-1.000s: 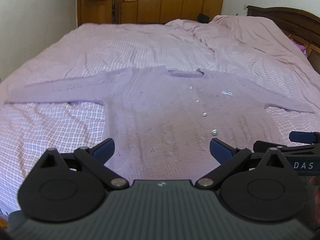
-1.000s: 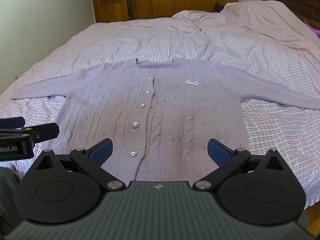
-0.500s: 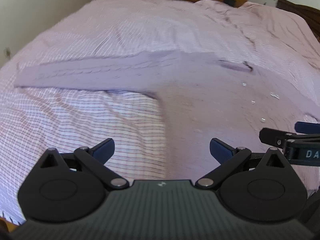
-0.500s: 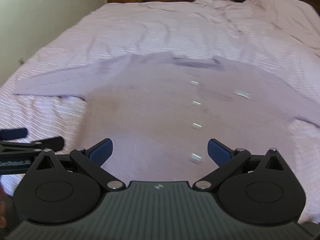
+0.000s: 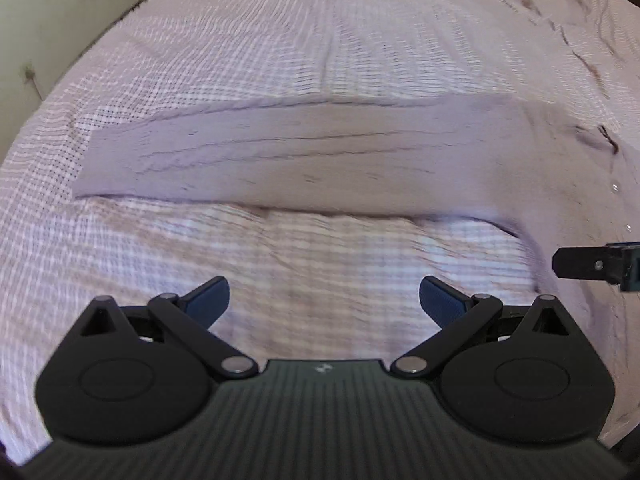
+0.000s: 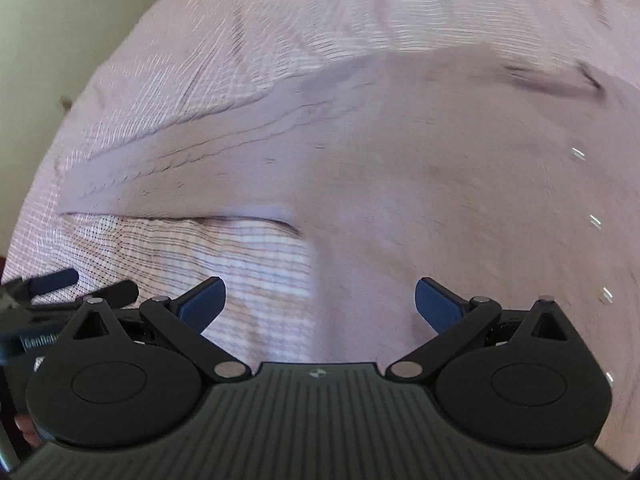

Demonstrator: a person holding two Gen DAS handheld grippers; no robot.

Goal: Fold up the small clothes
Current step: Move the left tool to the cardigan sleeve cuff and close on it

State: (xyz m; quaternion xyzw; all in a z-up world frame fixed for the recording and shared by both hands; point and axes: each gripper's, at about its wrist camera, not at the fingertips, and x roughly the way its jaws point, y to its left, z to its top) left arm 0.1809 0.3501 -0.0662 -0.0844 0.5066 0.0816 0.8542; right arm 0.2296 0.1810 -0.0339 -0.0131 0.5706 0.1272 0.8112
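Both pairs of fingers are spread wide and hold nothing: the left gripper (image 5: pixel 324 296) hangs over the checked bedsheet (image 5: pixel 320 272) just below the sleeve (image 5: pixel 280 160), the right gripper (image 6: pixel 320 298) over the cardigan (image 6: pixel 420 184) at its side edge. This cardigan lies flat and unfolded on the bed, so I judge every fold remains. On the other tool, "GenRobo" is partly readable.

A bed in daylight
Pink checked bedsheet (image 5: pixel 304 40) lies rumpled beside a pale wall (image 5: pixel 60 4).
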